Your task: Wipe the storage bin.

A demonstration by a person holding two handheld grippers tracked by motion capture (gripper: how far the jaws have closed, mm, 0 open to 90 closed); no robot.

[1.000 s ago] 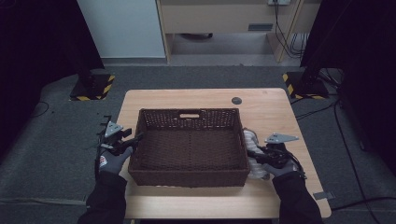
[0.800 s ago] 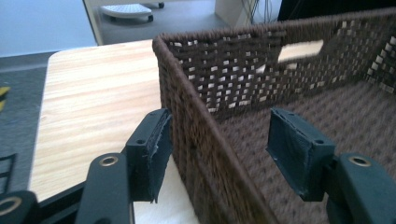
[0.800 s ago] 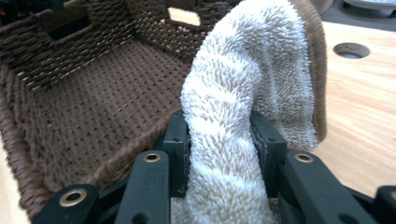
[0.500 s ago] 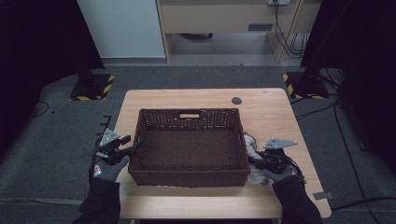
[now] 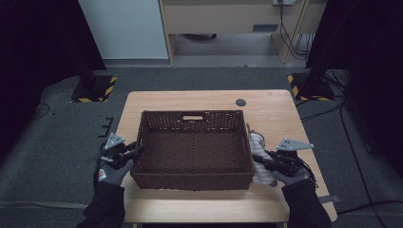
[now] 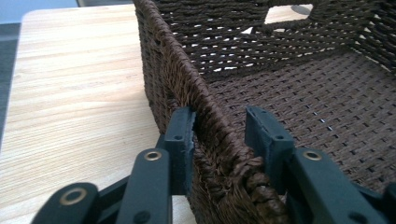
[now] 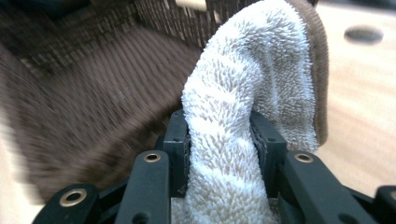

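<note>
A dark brown woven basket (image 5: 190, 181) sits mid-table, nothing lying on its floor. My left gripper (image 5: 137, 153) straddles its left wall near the front corner. In the left gripper view that gripper (image 6: 219, 126) has one jaw outside the braided wall (image 6: 177, 70) and one inside, pressed close. A white terry towel (image 5: 257, 141) with a brown edge hangs over the right wall. My right gripper (image 5: 259, 160) is shut on it there. In the right gripper view the towel (image 7: 252, 70) is squeezed in the right gripper (image 7: 219, 135), with the basket's inside (image 7: 93, 70) blurred at left.
The wooden table (image 5: 285, 114) carries a small black round disc (image 5: 241, 101) at its far right, also in the right gripper view as the disc (image 7: 363, 34). Stand bases with yellow-black stripes (image 5: 95, 90) sit on the grey floor beyond the table corners.
Both hands and their grippers have shifted a little toward the table's near edge along the basket's side walls. The basket sits in about the same place.
</note>
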